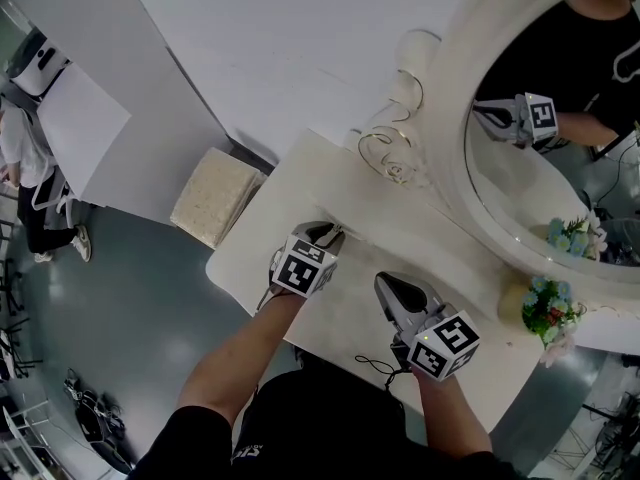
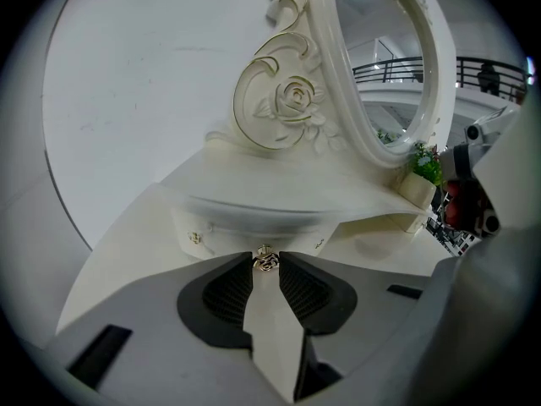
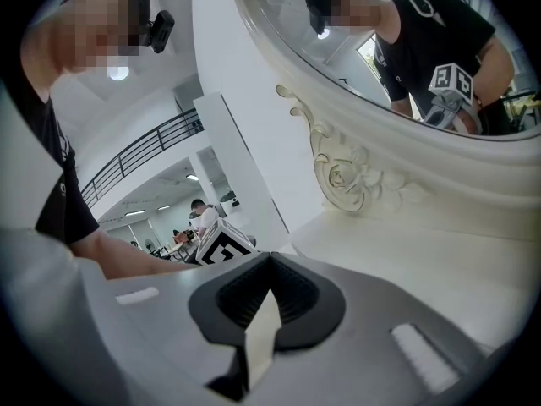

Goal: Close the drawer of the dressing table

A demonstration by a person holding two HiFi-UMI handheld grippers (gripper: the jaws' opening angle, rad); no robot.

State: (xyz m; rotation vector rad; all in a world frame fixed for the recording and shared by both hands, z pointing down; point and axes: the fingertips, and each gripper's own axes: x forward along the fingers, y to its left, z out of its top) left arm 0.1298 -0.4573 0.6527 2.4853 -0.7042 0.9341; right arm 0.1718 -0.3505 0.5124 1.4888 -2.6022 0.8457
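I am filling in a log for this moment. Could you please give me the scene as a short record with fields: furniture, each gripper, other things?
furniture: white dressing table with an oval mirror
left gripper: jaws appear closed on the drawer knob
right gripper: shut, empty, above the dressing table
other things: flower pot by the mirror; cushioned stool beside the table
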